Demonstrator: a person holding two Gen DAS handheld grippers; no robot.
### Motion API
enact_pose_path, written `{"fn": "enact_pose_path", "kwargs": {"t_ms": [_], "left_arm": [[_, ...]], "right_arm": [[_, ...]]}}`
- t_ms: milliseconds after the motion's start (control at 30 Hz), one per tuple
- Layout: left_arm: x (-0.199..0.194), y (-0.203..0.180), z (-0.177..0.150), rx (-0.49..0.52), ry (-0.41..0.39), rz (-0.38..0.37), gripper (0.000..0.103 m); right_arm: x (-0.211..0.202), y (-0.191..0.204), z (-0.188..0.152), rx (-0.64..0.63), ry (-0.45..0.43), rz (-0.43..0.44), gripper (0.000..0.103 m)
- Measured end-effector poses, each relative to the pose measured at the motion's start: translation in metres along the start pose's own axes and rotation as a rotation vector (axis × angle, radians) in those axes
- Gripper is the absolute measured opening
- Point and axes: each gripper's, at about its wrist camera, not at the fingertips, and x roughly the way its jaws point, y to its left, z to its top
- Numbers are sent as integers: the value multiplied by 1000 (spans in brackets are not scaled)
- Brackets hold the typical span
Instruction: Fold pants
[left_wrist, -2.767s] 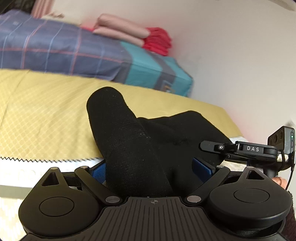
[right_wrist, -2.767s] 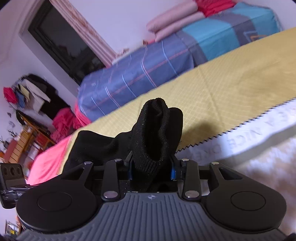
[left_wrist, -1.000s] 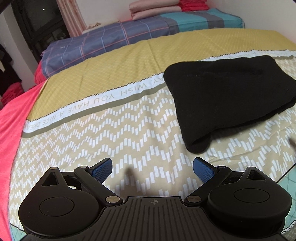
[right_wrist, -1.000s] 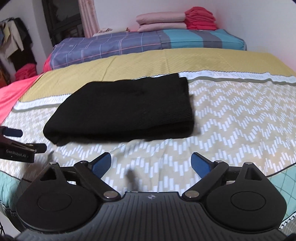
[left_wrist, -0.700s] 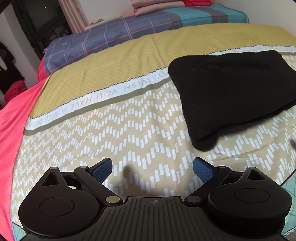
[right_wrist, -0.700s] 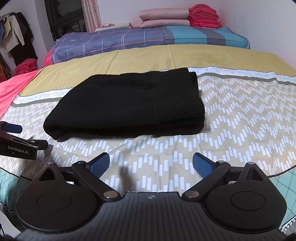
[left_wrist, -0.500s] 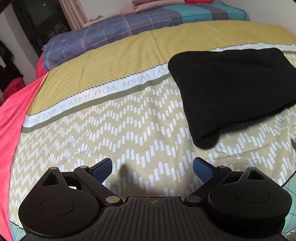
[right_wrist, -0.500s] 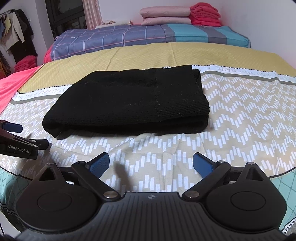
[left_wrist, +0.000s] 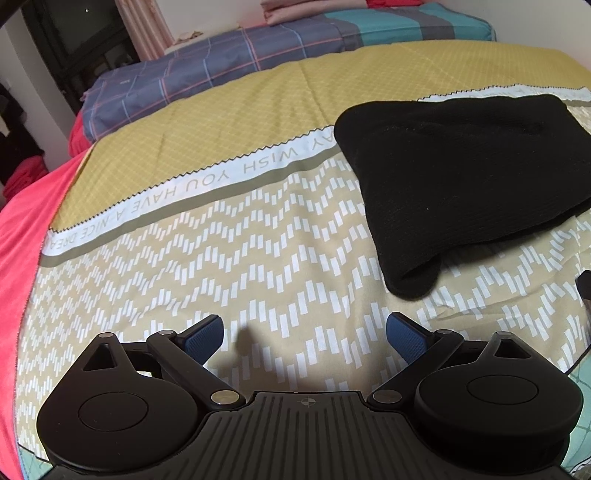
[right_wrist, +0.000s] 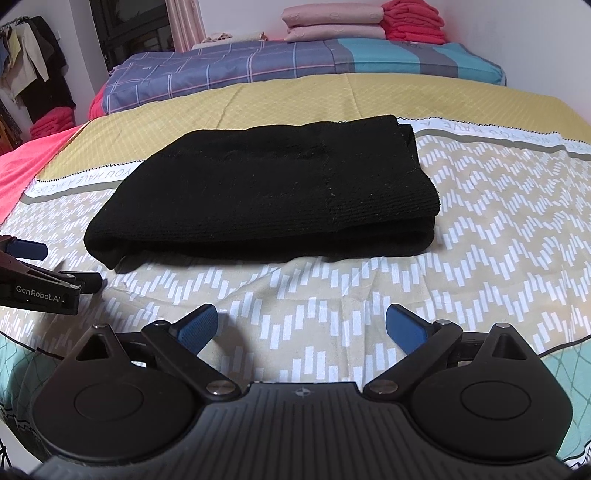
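Pants (right_wrist: 258, 192) released, now folded on bedspread (right_wrist: 369, 295); both jaws spread, empty; pillows (right_wrist: 332, 24) behind.

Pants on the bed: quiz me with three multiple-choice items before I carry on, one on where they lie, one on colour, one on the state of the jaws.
1. Where do the pants lie?
A. On the patterned bedspread
B. On the folded pink stack by the wall
C. Hanging from a gripper

2. What colour are the pants?
A. Red
B. Black
C. Blue plaid

3. How do the jaws of the left gripper and right gripper stand?
A. Both shut on cloth
B. Left open, right shut
C. Both open and empty

Key: 1 A, since the folded bundle rests flat on the zigzag print; 2 B, since the knit is black in both views; 3 C, since each pair of blue pads stands wide apart with only bedspread between them.
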Motion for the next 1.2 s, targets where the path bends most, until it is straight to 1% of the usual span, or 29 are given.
{"fn": "enact_pose_path", "kwargs": {"t_ms": [667, 1200], "left_arm": [[1, 1, 1, 3, 5, -4, 103], [3, 4, 2, -6, 9, -27, 103]], "right_arm": [[4, 10, 1, -21, 8, 14, 100], [5, 11, 2, -24, 10, 16, 101]]}}
